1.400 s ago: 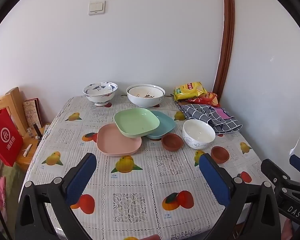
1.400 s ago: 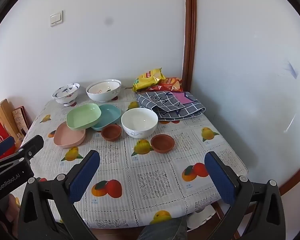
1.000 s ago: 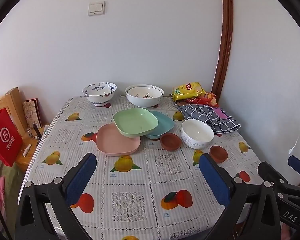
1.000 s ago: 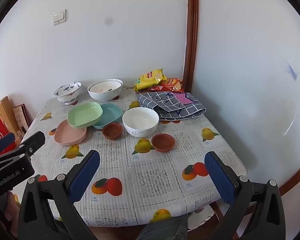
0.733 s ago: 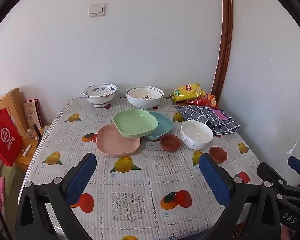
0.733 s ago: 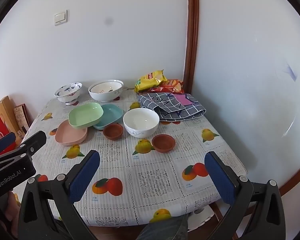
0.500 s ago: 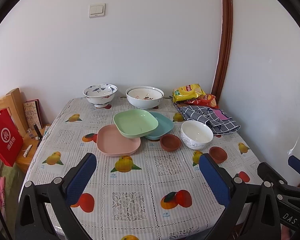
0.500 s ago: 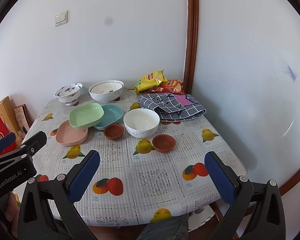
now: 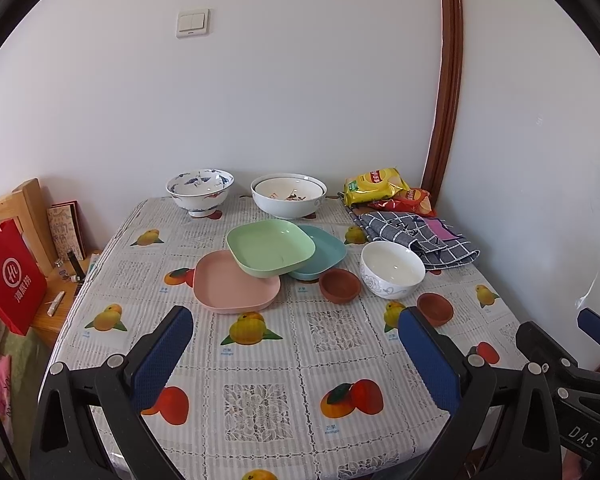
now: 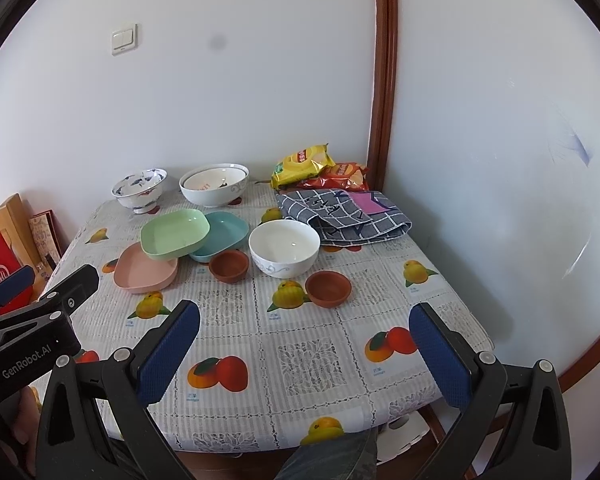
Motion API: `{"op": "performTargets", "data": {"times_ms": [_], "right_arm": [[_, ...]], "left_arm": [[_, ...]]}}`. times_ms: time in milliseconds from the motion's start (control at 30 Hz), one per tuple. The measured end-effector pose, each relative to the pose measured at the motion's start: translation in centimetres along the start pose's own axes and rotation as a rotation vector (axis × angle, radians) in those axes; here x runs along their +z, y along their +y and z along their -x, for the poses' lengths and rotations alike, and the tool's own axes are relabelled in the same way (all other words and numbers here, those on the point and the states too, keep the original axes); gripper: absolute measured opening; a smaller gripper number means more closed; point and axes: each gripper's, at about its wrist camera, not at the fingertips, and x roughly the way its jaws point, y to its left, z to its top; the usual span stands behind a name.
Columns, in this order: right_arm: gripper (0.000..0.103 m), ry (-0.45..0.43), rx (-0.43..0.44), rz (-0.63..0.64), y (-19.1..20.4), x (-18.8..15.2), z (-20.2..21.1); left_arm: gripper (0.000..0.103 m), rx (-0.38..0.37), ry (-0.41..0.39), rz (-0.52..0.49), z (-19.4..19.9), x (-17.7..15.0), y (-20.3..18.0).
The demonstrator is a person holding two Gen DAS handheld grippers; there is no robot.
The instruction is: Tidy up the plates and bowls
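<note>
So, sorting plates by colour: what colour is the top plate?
Light green plate, clearest in the left wrist view.

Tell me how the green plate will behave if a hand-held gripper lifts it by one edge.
The green plate looks like thin plastic, so probably light and stiff. It rests tilted across the pink plate and the teal plate, so it may slide or rock when nudged. Its smooth rounded rim could slip between pads; a drop seems unlikely to break it.

table [image 9: 260,360]: fruit-print cloth | plates [image 9: 236,284] | bowls [image 9: 392,268] | snack bags [image 9: 376,186] | checked towel [image 9: 416,236]
</note>
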Motion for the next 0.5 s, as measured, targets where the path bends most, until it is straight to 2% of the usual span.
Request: {"op": "performTargets", "data": {"times_ms": [500], "right_arm": [[0.103,-0.005,-0.002,-0.002,0.04,-0.15,0.12]], "left_arm": [[0.103,0.004,0.000,-0.007,0.12,0.19,0.02]]}}
